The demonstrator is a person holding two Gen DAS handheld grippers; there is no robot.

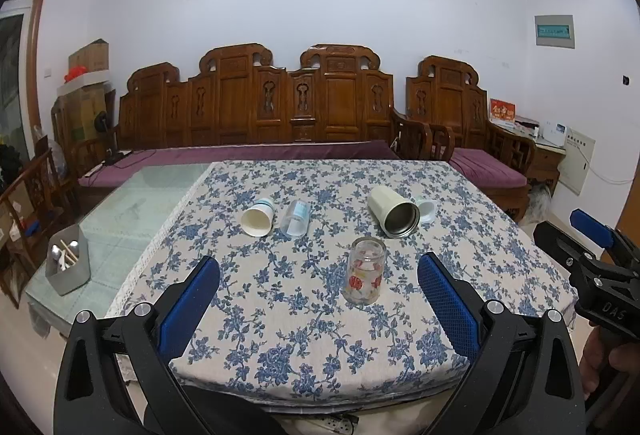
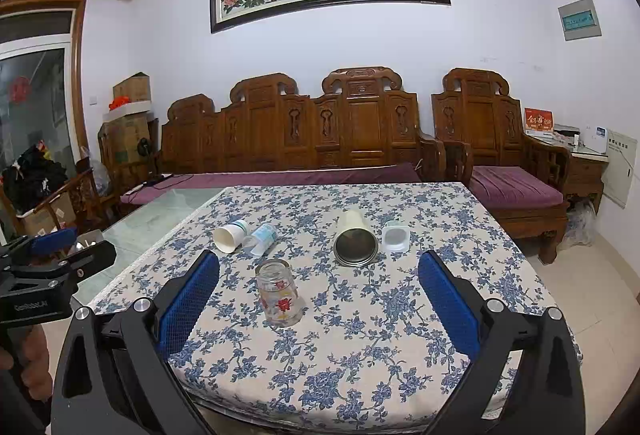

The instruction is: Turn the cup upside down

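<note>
Glass cup (image 1: 364, 271) stands mouth-down on the worktop (image 1: 280, 335), free of both tools. Left hand-held gripper (image 1: 318, 287) spread wide, empty; cup at its 1 o'clock. Right hand-held gripper (image 2: 318, 287) likewise spread, empty; cup at 11 o'clock. Steel tumbler (image 1: 394, 211) lies sideways beyond.

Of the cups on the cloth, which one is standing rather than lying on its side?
The clear glass with red flowers, nearest both grippers. The white paper cup, the clear plastic cup and the cream steel-lined tumbler all lie on their sides farther back.
</note>
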